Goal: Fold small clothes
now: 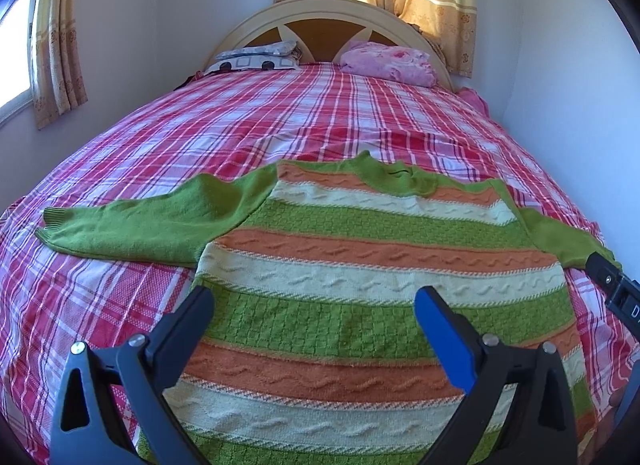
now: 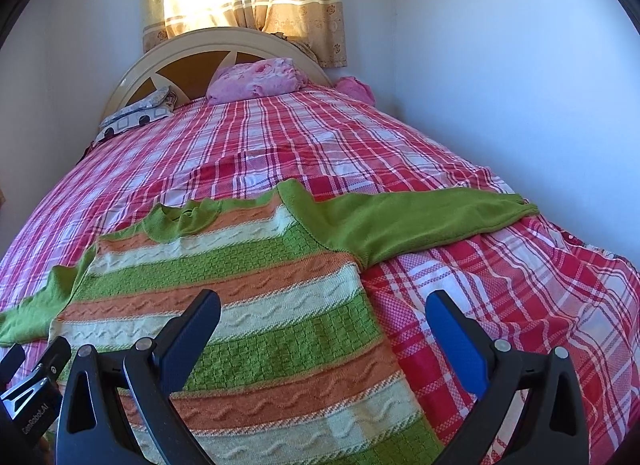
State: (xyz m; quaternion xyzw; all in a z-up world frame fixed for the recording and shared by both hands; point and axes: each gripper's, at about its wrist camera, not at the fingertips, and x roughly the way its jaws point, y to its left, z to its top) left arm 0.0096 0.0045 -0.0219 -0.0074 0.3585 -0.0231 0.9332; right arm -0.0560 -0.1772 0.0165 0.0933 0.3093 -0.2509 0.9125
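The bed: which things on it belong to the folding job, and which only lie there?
For the job:
- striped sweater, spread flat
- left tongs, open
- right tongs, open

Only lying there:
- pink bundle
- patterned pillow

small knit sweater (image 1: 360,265) lies flat, face up, unfolded on bed, neck at far end, hem at near edge. body has horiz bands of green, orange & cream w/ cable pattern. collar and both sleeves plain green. left sleeve (image 1: 132,225) spread out to left; right sleeve (image 2: 420,221) spread out to right.
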